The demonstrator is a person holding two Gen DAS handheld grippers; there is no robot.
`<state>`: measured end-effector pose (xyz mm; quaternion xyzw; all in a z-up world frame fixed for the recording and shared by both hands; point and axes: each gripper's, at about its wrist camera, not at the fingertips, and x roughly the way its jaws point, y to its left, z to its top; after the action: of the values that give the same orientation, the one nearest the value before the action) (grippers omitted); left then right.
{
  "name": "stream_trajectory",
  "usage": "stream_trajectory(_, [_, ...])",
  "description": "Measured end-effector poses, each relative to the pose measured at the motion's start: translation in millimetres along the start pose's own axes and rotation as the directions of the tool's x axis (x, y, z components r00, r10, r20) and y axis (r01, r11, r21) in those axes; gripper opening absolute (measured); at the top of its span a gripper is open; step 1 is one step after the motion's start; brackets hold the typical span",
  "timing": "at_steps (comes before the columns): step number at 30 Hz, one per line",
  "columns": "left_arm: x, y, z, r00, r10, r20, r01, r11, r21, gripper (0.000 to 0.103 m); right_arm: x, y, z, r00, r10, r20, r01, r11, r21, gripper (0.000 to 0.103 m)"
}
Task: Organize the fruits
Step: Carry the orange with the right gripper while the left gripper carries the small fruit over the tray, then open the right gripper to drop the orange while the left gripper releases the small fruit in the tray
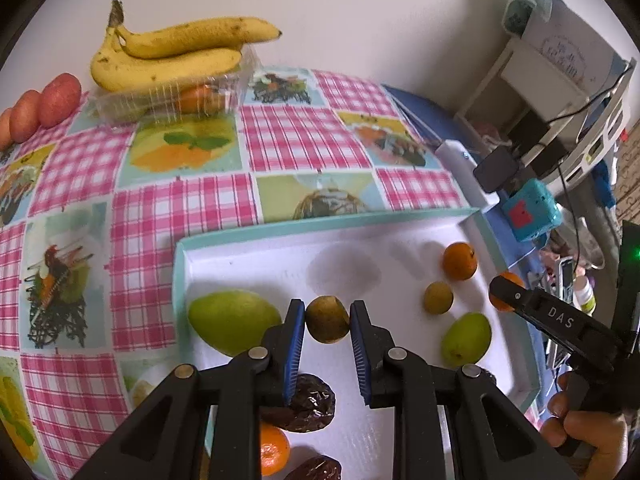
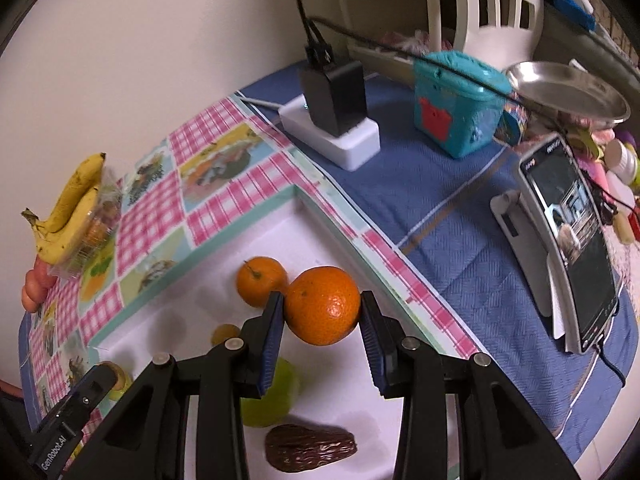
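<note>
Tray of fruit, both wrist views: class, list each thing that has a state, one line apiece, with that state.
left gripper: jaws closed on the brown fruit.
brown fruit: held, above the tray floor.
right gripper: jaws closed on the big orange.
big orange: held.
small orange: resting loose in the tray.
tray: open-topped, holding fruit.
bananas: lying on a clear container.
phone: propped upright, screen lit.

Both grippers black w/ blue ribbed pads, silver screws; "DAS", "GenRobot.AI" lettering.
</note>
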<state>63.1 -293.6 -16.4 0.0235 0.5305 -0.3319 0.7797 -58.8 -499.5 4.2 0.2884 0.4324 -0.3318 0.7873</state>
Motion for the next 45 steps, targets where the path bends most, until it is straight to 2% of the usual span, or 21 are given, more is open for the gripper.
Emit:
stream_trajectory(4, [10.1, 0.1, -3.0, 0.999, 0.023, -0.031, -0.023, 1.000, -0.006, 0.025, 11.2, -3.6, -3.2, 1.000, -0.004, -0.029, 0.004, 1.000, 0.003, 0.039])
stream_trajectory(8, [12.7, -0.1, -3.4, 0.999, 0.013, -0.034, -0.014, 1.000, -0.011, 0.025, 20.6, -6.1, -7.3, 0.998, -0.006, -0.056, 0.006, 1.000, 0.011, 0.039])
stream_trajectory(21, [8.0, 3.1, -1.6, 0.998, 0.018, -0.060, -0.019, 1.000, -0.017, 0.026, 22.3, -0.6, -6.8, 0.998, -0.017, -0.059, 0.017, 1.000, -0.006, 0.039])
stream_trajectory(24, [1.2, 3.9, -2.2, 0.998, 0.021, -0.062, -0.022, 1.000, -0.016, 0.026, 19.5, 2.8, -6.3, 0.998, -0.021, -0.057, 0.019, 1.000, -0.023, 0.040])
stream_trajectory(28, [-13.7, 4.9, -1.4, 0.999, 0.014, -0.048, -0.014, 1.000, -0.014, 0.027, 6.1, 8.8, -4.7, 0.999, -0.018, -0.028, 0.017, 0.999, -0.042, 0.049])
stream_trajectory(34, [-39.5, 17.6, -0.6, 0.999, 0.025, -0.023, -0.026, 0.999, -0.039, 0.027, -14.1, 23.0, -8.7, 1.000, -0.030, 0.004, 0.030, 0.994, -0.104, 0.049])
stream_trajectory(38, [-55.6, 38.8, -8.8, 0.998, 0.064, -0.006, -0.065, 0.993, -0.096, 0.028, -23.8, 35.0, -19.7, 0.999, -0.030, 0.013, 0.031, 0.988, -0.150, 0.049])
stream_trajectory(41, [-62.3, 55.4, -18.3, 0.994, 0.114, -0.002, -0.113, 0.986, -0.122, 0.040, -27.0, 43.8, -32.2, 1.000, -0.029, 0.004, 0.029, 0.983, -0.180, 0.049])
stream_trajectory(43, [-65.9, 66.3, -25.8, 0.985, 0.171, 0.001, -0.169, 0.976, -0.139, 0.081, -28.4, 50.2, -41.0, 1.000, -0.026, -0.003, 0.024, 0.979, -0.202, 0.049])
stream_trajectory(45, [-70.4, 75.9, -32.0, 0.975, 0.223, 0.010, -0.219, 0.965, -0.147, 0.084, -30.1, 56.5, -48.1, 1.000, -0.024, -0.006, 0.022, 0.974, -0.226, 0.050])
